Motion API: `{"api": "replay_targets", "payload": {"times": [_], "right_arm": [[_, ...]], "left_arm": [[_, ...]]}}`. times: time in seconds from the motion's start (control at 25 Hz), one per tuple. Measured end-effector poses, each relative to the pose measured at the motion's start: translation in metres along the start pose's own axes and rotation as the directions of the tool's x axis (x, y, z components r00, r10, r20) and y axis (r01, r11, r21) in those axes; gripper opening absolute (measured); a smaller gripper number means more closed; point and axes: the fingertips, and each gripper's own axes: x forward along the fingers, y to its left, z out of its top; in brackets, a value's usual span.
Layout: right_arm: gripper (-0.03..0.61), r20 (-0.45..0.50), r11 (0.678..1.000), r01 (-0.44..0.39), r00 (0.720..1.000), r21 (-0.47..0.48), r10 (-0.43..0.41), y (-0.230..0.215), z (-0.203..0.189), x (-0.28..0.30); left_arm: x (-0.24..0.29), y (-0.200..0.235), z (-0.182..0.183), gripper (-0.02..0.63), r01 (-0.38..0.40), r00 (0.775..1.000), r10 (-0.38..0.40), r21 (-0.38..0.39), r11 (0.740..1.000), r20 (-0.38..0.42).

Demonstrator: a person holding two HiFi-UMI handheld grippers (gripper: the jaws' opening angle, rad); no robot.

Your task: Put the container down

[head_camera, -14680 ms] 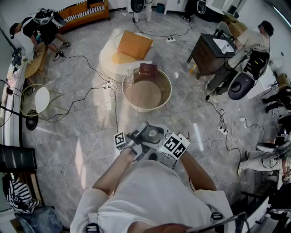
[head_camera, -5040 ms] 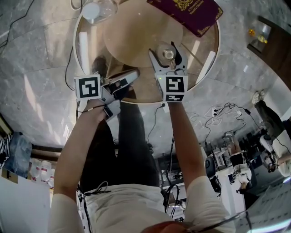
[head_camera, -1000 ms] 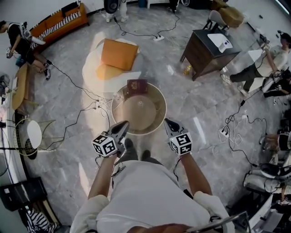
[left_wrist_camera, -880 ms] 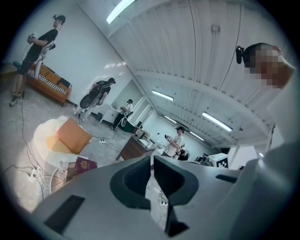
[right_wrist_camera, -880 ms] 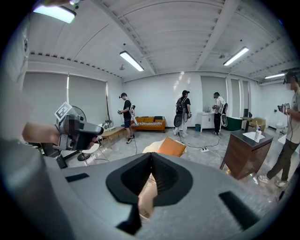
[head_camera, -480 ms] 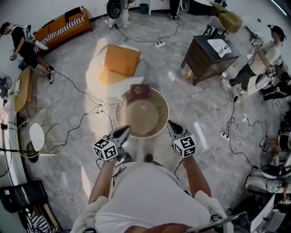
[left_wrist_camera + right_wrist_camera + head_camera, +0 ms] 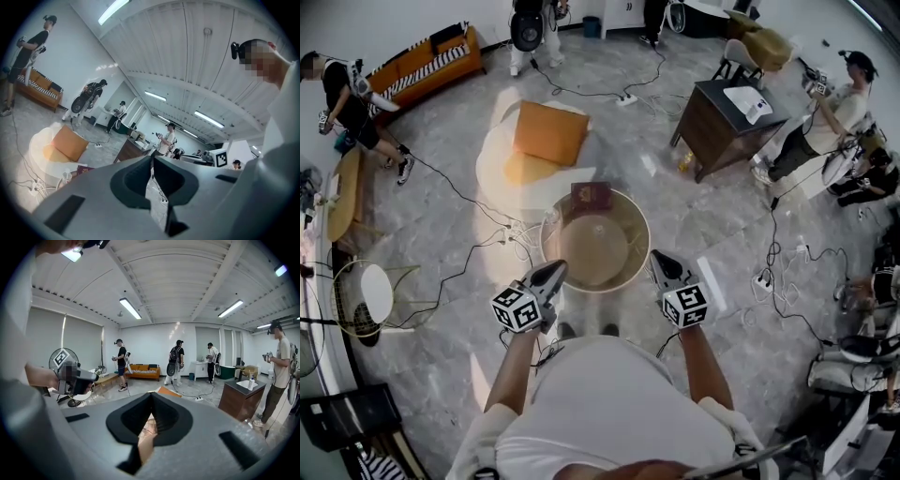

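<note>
The container (image 7: 598, 227), a small clear jar, stands near the middle of the round glass table (image 7: 551, 246), behind which lies a maroon booklet (image 7: 591, 197). In the left gripper view the container (image 7: 66, 175) shows small at lower left beside the booklet (image 7: 80, 170). My left gripper (image 7: 556, 269) hovers at the table's near left edge, shut and empty. My right gripper (image 7: 657, 257) hangs at the near right edge, also shut and empty. Each gripper view shows its jaws closed together, left gripper (image 7: 152, 160) and right gripper (image 7: 151, 396), with nothing between them.
An orange cushion (image 7: 549, 133) lies on a white pouf behind the table. A dark wooden cabinet (image 7: 720, 114) stands at the far right. Cables (image 7: 473, 246) trail over the marble floor on both sides. A wire side table (image 7: 367, 292) is at left. Several people stand around the room.
Five seconds ago my right gripper stood around the container on the table; now both grippers are drawn back, empty. Over the last second they barely move.
</note>
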Motion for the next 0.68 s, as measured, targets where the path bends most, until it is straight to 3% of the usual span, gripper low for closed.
{"api": "replay_targets", "payload": {"times": [0.68], "right_arm": [[0.0,0.005,1.0,-0.009,1.0,-0.002,0.009,0.011,0.012,-0.004]], "left_arm": [[-0.013,-0.002,0.011,0.023,-0.002,0.999,0.003,-0.019,1.0,0.036]]}}
